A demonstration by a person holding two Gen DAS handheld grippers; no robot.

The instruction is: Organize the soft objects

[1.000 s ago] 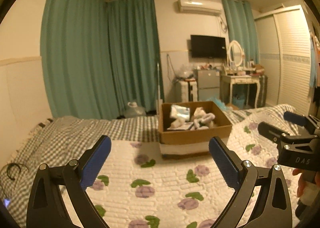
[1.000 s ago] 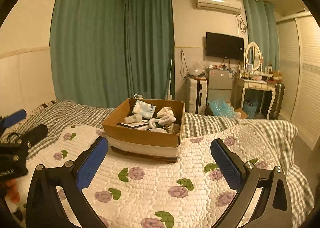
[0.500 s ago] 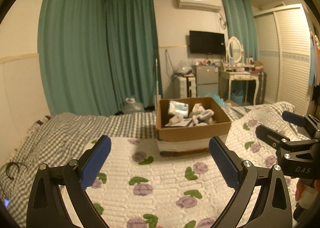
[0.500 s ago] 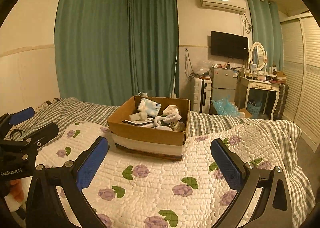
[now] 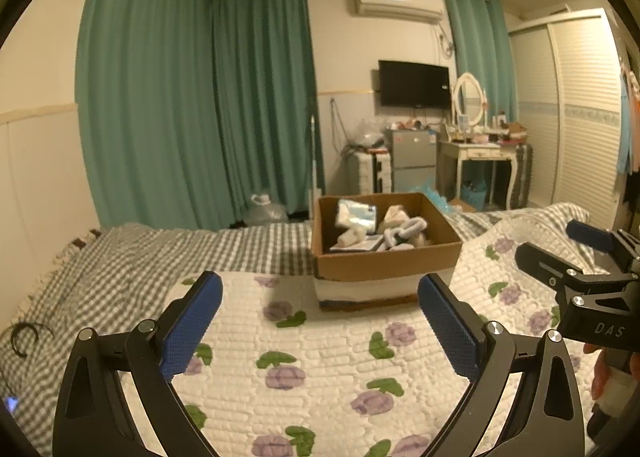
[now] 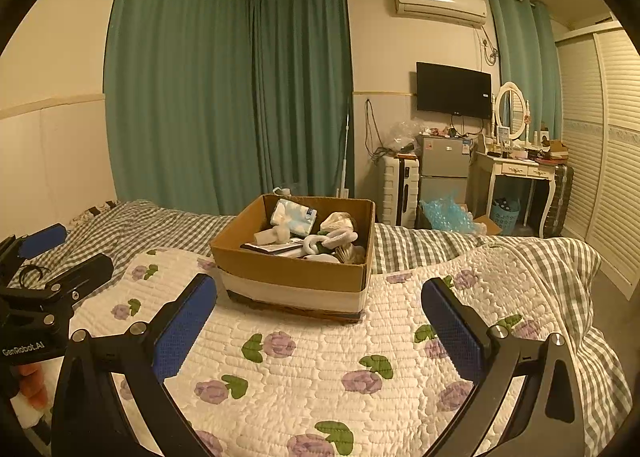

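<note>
1. A cardboard box (image 6: 294,277) stands on the quilt (image 6: 320,369), near the quilt's far edge.
2. The quilt lies on the bed (image 6: 480,249), whose sheet runs past the quilt's far and left edges.
3. Soft objects (image 6: 312,235) lie piled in the box.
4. Curtains (image 6: 224,97) hang behind the bed's far edge.
5. A small fridge (image 6: 442,169) stands behind the bed's far right corner; a dressing table (image 6: 516,173) is just right of it.
6. A television (image 6: 453,91) hangs on the wall above the fridge.

Cardboard box (image 6: 294,277) on quilted bed (image 6: 312,369)
</note>
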